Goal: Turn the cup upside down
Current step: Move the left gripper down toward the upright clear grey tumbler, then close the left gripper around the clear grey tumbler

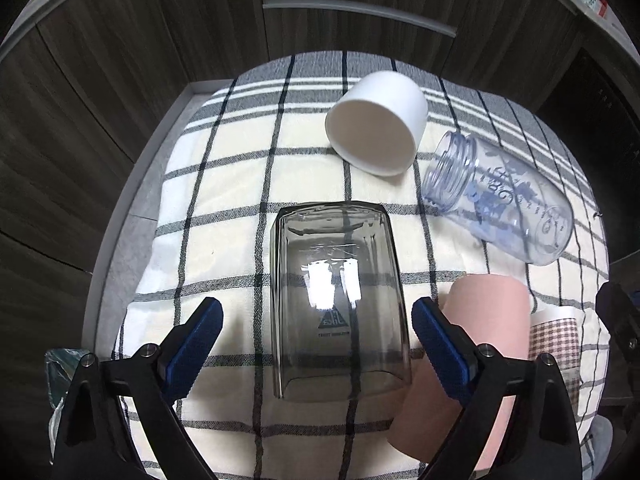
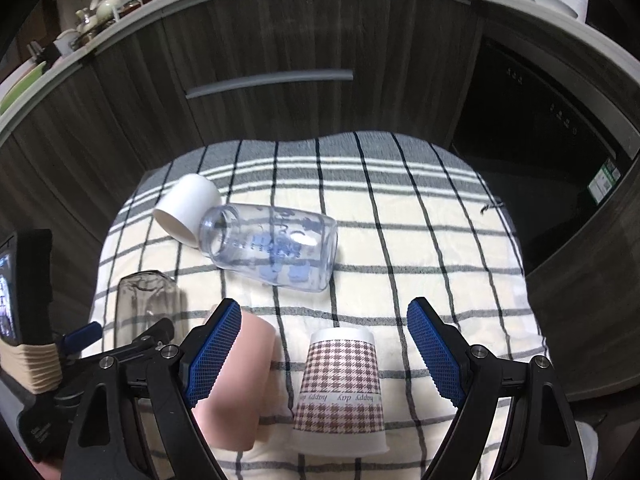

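A clear smoky glass stands upside down on the checked cloth, between the blue pads of my open left gripper, not touched by them. It also shows in the right wrist view. A houndstooth paper cup stands upside down between the pads of my open right gripper, apart from both. A pink cup stands upside down beside it, partly hidden by the right gripper's left finger; it also shows in the left wrist view. A white cup and a clear bottle lie on their sides.
The cloth covers a small table in front of dark wood cabinets with a grey handle. The left gripper's body sits at the left of the right wrist view.
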Available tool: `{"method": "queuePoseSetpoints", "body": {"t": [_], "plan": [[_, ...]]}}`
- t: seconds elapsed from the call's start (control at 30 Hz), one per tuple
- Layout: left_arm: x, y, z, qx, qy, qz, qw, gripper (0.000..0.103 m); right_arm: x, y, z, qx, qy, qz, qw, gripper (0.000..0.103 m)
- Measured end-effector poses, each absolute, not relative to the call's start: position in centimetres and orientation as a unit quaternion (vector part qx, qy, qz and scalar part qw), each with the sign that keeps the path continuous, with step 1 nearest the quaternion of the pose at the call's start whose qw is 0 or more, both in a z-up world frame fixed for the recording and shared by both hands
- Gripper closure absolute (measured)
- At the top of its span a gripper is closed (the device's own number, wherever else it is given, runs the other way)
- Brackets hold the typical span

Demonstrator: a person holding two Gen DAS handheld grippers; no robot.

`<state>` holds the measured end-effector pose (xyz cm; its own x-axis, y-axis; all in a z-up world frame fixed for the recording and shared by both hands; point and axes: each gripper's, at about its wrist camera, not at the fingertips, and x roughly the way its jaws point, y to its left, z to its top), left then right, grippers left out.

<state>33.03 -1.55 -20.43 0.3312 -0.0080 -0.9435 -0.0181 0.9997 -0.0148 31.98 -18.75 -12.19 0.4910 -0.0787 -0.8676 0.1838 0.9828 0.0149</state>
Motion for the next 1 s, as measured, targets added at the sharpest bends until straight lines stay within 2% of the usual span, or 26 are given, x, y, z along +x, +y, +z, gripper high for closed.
{"method": "queuePoseSetpoints", "body": {"t": [0.27, 0.4, 1.0], "plan": [[34.6, -2.1, -22.0, -0.007, 0.601, -0.007, 0.799, 0.018, 32.7, -19.4, -13.5, 0.065, 0.508, -0.081, 0.855, 0.018], [35.0, -2.1, -21.8, -0.016, 0.604, -0.018, 0.797, 0.033, 32.9, -19.6, -14.3, 0.074, 0.517, -0.08, 0.849, 0.018], [32.6, -0.7, -18.9, -0.005, 0.59, -0.022, 0.807, 0.035, 31.2, -19.3, -12.6, 0.08, 0.505, -0.072, 0.856, 0.018]]}}
